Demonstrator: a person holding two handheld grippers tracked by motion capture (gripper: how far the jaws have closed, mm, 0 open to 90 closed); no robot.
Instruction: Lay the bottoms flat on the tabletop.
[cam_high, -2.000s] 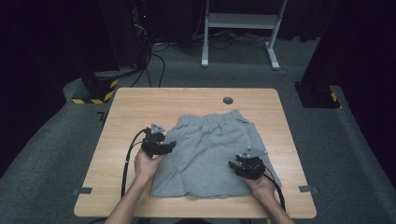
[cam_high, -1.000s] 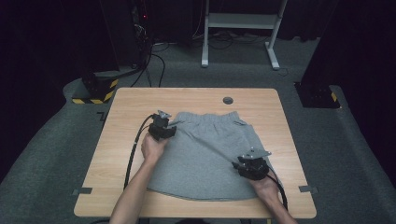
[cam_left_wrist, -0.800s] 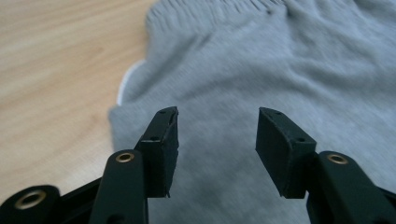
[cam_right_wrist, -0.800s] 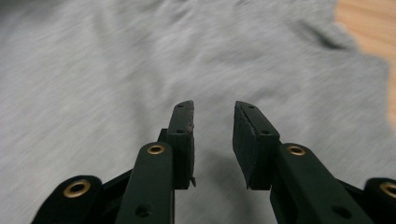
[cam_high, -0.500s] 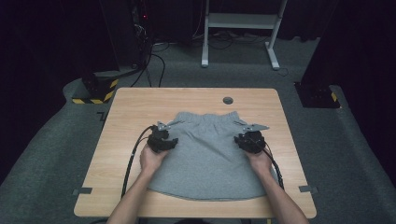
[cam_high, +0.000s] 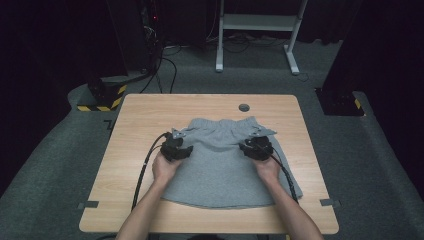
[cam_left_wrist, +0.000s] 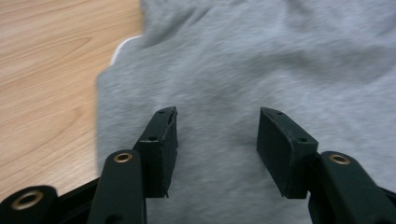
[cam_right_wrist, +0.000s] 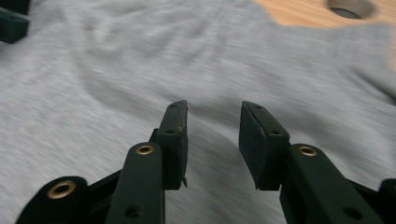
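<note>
- Right now the grey shorts lie flat on the wooden table, waistband at the far side and hem toward the person, so the garment's long axis runs from near to far
- The left gripper sits over the waistband's left corner and the right gripper over its right corner, so each hand is nearest its own corner and the band spans the gap between them
- Seen along the left gripper from its own camera, the jaws stand apart over plain grey cloth; they have just been opening, with nothing pinched between the pads, and the fabric's edge and bare wood lie off to the left of that picture
- The right gripper view shows the right gripper likewise parted above the shorts, having just opened further; the cloth is blurred and not clamped
- My judgement: the next move turns on each gripper reaching the waistband edge just ahead of it, and the two corners look about equally close
- A round grommet hole sits in the table beyond the waistband
- No brand, label or readable writing can be made out on the shorts or the grippers
</note>
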